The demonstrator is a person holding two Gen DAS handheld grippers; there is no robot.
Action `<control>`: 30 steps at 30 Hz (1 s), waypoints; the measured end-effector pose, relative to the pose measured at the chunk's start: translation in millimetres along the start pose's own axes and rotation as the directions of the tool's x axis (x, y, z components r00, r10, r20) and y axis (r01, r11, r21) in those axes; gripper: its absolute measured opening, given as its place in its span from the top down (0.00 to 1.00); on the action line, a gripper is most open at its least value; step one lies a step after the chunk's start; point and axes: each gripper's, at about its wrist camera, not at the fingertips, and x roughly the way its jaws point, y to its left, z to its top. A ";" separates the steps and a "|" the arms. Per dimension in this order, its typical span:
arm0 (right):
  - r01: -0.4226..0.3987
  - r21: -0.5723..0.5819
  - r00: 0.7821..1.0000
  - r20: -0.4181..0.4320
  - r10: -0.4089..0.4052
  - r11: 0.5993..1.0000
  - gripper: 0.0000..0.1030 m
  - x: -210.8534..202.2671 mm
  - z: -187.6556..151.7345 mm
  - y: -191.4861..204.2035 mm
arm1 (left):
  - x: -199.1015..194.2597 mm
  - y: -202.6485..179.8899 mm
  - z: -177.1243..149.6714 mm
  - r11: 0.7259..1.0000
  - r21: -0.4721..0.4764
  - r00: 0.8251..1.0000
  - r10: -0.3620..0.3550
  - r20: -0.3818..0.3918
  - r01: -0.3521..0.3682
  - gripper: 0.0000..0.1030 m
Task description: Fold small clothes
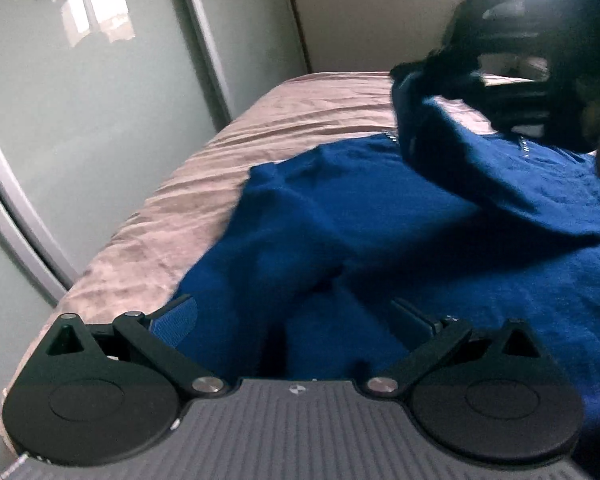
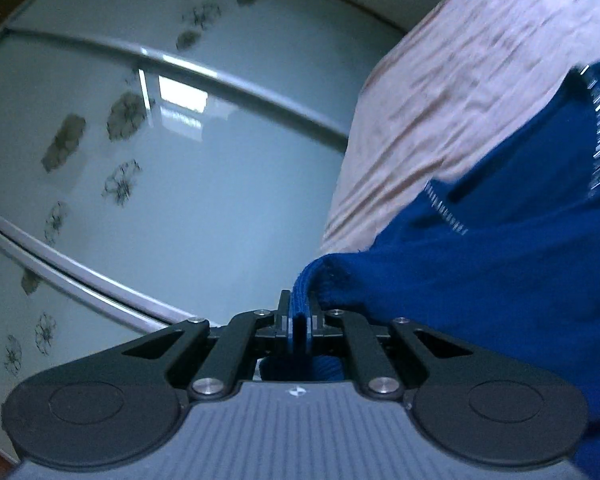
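Observation:
A blue knit sweater (image 1: 380, 216) lies spread on a pink bedsheet (image 1: 220, 152). My left gripper (image 1: 296, 312) is open, its fingers wide apart low over the sweater's near part, with cloth between them. My right gripper (image 2: 299, 320) is shut on a ribbed edge of the blue sweater (image 2: 480, 264) and holds that part lifted. In the left wrist view the right gripper (image 1: 432, 76) shows at the upper right, dark and blurred, with a blue fold hanging from it over the sweater's body.
The bed's left edge (image 1: 112, 240) drops off beside a pale glass wardrobe door (image 1: 80, 120) with grey frames and flower prints (image 2: 120, 152). A pale wall (image 1: 360, 12) stands behind the bed.

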 end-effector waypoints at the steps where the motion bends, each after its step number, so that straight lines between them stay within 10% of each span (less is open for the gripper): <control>1: 0.004 -0.005 1.000 -0.013 -0.004 1.000 0.94 7.7 -0.2 1.1 | 0.2 3.5 -0.6 1.000 -0.008 1.000 0.002 -0.004 -0.002 0.00; 17: 0.083 -0.061 0.985 -0.145 -0.091 0.995 0.92 86.1 -18.4 -5.7 | -5.1 45.1 -12.5 0.997 -0.069 0.999 0.025 -0.038 -0.027 0.00; 19: 0.132 -0.080 0.977 -0.160 -0.144 0.988 0.78 90.5 -17.9 -7.4 | -7.5 48.6 -14.0 0.997 -0.073 0.999 0.020 -0.043 -0.023 0.00; 21: 0.151 -0.075 0.971 -0.176 -0.163 0.986 0.34 91.3 -18.2 -8.8 | -10.8 52.7 -15.1 0.997 -0.074 0.999 0.022 -0.045 -0.025 0.00; 22: 0.135 -0.070 0.973 -0.177 -0.146 0.988 0.28 88.5 -18.6 -7.7 | -13.2 55.5 -15.7 0.997 -0.075 0.999 0.030 -0.042 -0.033 0.00; 30: 0.016 -0.101 0.986 -0.163 -0.032 0.995 0.27 68.4 -20.5 11.6 | -28.8 92.2 -22.0 0.985 -0.114 0.991 0.125 -0.039 -0.128 0.00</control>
